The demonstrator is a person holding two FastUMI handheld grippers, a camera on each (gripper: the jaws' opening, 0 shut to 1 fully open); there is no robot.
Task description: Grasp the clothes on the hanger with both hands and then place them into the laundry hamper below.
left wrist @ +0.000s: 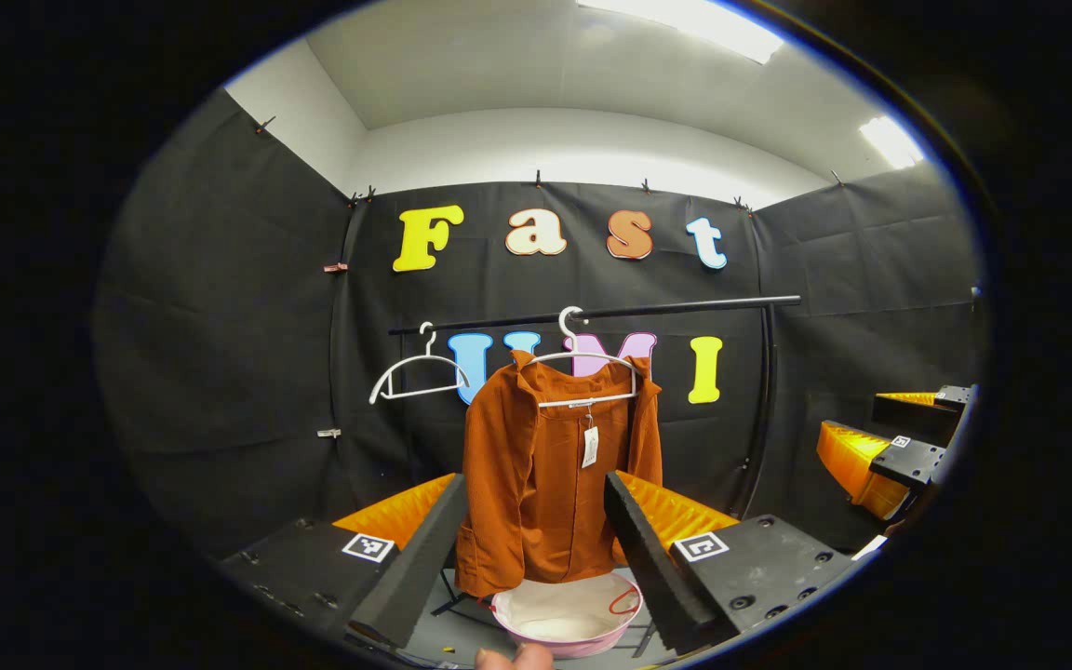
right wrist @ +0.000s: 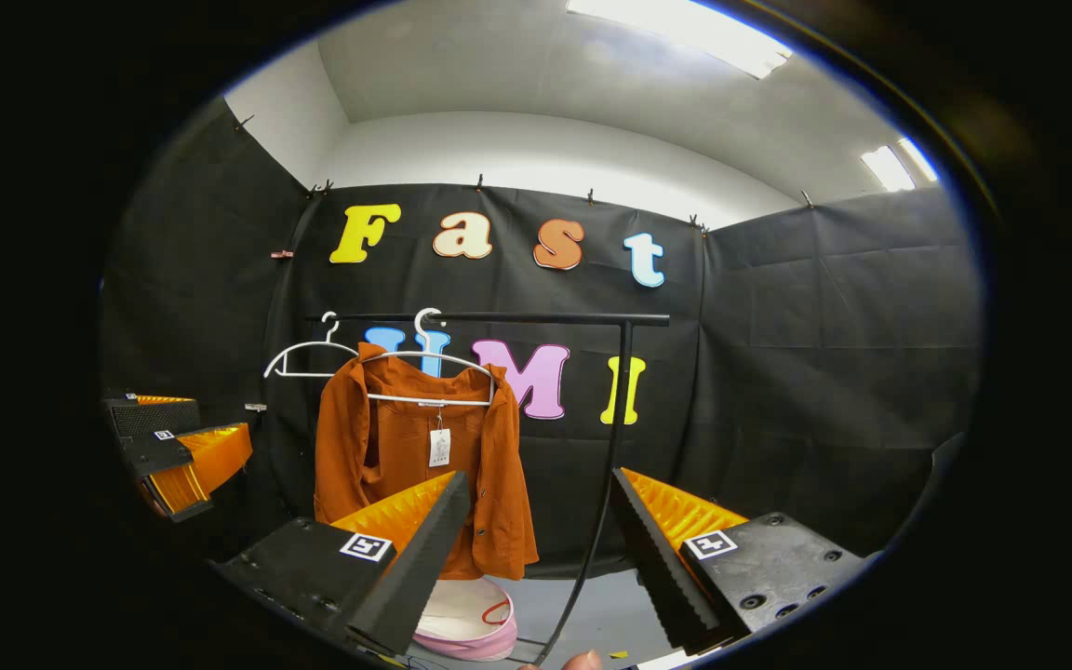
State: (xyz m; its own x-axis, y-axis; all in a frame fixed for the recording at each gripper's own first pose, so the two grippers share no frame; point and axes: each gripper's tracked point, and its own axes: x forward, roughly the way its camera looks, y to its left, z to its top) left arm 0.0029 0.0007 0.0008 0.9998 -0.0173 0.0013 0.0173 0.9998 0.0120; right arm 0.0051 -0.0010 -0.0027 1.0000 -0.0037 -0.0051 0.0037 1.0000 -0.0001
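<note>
Shirt (left wrist: 550,475) on hanger (left wrist: 586,372) — hamper (left wrist: 566,614) below.
L gripper (left wrist: 531,521) & R gripper (right wrist: 536,530) both spread wide, empty, short of shirt.

Both grippers, left (left wrist: 536,540) and right (right wrist: 536,544), look alike: black ridged fingers (left wrist: 415,558), orange ribbed backing, square black-and-white markers, screwed black bases.

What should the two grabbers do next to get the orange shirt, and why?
Probably move both forward toward the orange shirt. It hangs on a white hanger above the pink hamper, and the left gripper and right gripper are both open, short of the cloth, touching nothing.
</note>
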